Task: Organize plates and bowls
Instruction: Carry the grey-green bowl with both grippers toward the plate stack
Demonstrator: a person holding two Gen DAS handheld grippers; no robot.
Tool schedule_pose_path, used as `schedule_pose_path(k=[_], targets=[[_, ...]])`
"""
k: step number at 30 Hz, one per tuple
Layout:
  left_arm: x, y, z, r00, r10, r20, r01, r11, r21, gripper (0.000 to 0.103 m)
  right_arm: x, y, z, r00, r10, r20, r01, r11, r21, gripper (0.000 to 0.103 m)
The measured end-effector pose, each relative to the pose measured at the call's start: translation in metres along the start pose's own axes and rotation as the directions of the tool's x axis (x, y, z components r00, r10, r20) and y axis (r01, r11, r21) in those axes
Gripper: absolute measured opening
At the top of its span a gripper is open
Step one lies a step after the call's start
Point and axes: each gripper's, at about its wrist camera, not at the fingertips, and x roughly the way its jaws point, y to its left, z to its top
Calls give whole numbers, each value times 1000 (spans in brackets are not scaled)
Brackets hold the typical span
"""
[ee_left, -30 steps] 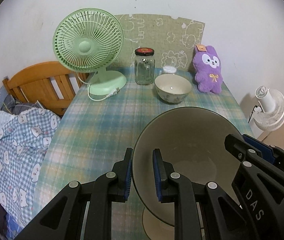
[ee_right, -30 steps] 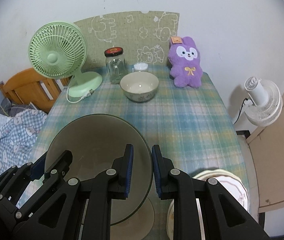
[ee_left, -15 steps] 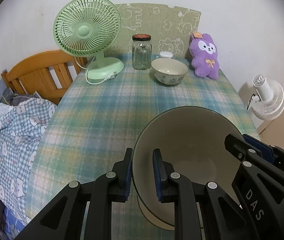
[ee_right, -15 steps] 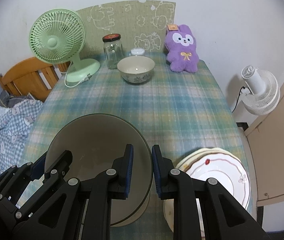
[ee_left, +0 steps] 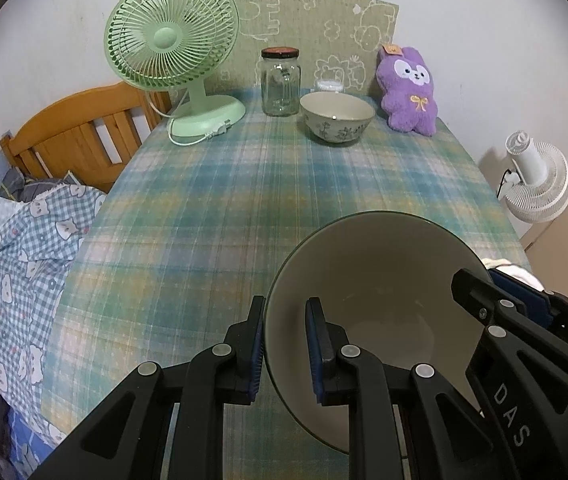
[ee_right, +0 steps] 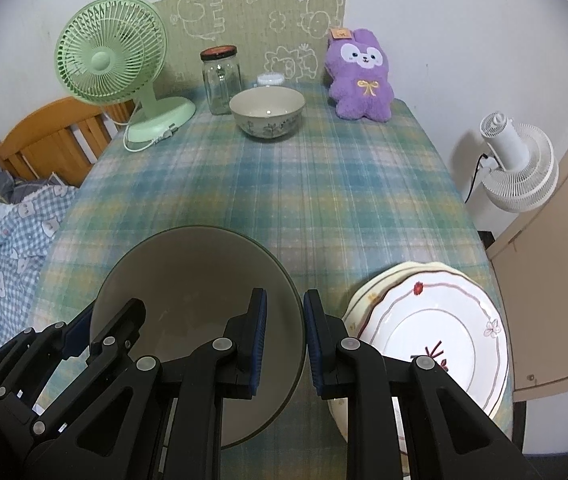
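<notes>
Bowl (ee_left: 372, 300) hangs near the plates (ee_right: 436, 332), both grippers, left (ee_left: 284, 344) and right (ee_right: 284, 340), clamped on opposite rims. Lower both hands evenly, level, releasing only once seated.

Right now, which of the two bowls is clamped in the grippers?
The large plain grey bowl nearest the cameras; left gripper and right gripper pinch opposite rims. The smaller floral bowl sits untouched beside the jar.
</notes>
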Motion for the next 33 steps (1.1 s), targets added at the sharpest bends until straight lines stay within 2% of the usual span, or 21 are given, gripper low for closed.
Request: schedule_pose_path(k=[14,33], targets=[[10,0,-17,999,7,-34,-7,1000,3,15,12,1,-16,999,-6,-38,6,1000,0,24],[33,0,-19,998,11,-61,-9,1000,21,16,34,3,-16,998,-16,-64,16,1000,-1,24]])
